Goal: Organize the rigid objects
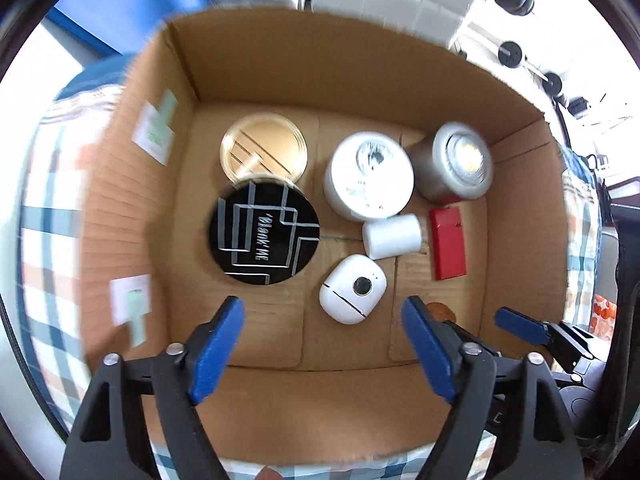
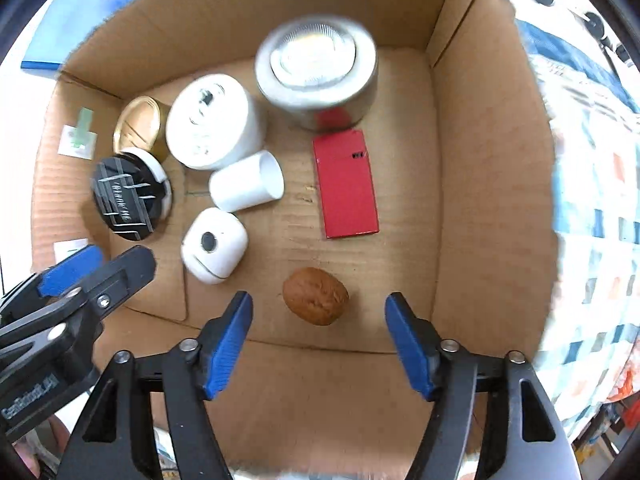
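Observation:
An open cardboard box (image 1: 352, 76) (image 2: 492, 184) holds several rigid objects. In the left wrist view they are a black round tin (image 1: 264, 232), a gold lid (image 1: 264, 150), a white round jar (image 1: 368, 176), a silver puck light (image 1: 452, 162), a small white cylinder (image 1: 392, 236), a red flat case (image 1: 448, 242) and a white earbud-style case (image 1: 353, 289). A brown walnut (image 2: 315, 295) lies near the box's front. My left gripper (image 1: 324, 320) is open and empty above the front of the box. My right gripper (image 2: 318, 316) is open and empty, its jaws either side of the walnut.
The box stands on a checked cloth (image 1: 52, 224) (image 2: 596, 240). A blue sheet (image 1: 132, 4) lies beyond the box's far left. White labels (image 1: 154, 128) are stuck on the left wall. The left gripper also shows at the left of the right wrist view (image 2: 76, 276).

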Motion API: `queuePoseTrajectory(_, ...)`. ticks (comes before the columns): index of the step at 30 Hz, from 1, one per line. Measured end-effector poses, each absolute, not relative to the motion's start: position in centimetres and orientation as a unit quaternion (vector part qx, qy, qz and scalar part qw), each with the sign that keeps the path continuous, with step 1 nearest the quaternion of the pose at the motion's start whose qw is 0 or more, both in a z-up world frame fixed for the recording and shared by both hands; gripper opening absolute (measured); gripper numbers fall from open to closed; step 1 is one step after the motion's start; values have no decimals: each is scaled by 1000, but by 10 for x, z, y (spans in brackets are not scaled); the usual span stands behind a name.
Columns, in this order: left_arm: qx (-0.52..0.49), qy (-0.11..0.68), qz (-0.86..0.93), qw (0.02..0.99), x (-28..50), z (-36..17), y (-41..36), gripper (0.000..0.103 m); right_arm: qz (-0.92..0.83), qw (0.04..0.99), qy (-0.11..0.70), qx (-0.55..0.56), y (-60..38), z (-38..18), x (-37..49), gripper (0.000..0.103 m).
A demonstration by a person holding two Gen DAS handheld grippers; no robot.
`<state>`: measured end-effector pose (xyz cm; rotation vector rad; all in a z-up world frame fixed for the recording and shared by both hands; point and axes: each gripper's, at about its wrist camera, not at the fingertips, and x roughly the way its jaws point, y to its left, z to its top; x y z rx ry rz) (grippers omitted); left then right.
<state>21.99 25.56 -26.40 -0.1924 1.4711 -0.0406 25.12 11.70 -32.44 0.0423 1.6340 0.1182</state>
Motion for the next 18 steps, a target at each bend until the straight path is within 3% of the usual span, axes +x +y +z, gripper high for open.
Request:
queuePoseTrajectory(3,-83,652,-11,753,211,-243,260,87,47,705,707,12,117,-300,247,89)
queuePoseTrajectory(4,-79,647,-6,758,208,-236,261,91,46,708,705,10,118,-295,246,90)
queuePoseTrajectory(5,-75,643,-3,762,204,-229,261,102,45,712,701,9,117,-288,245,94)
queuePoseTrajectory(7,-72,634,1,770,193,-217,264,103,43,720,692,5,117,-277,238,102)
queuePoseTrajectory(18,-57,590,4,805,169,-164,261,103,32,753,658,10,87,-213,196,103)
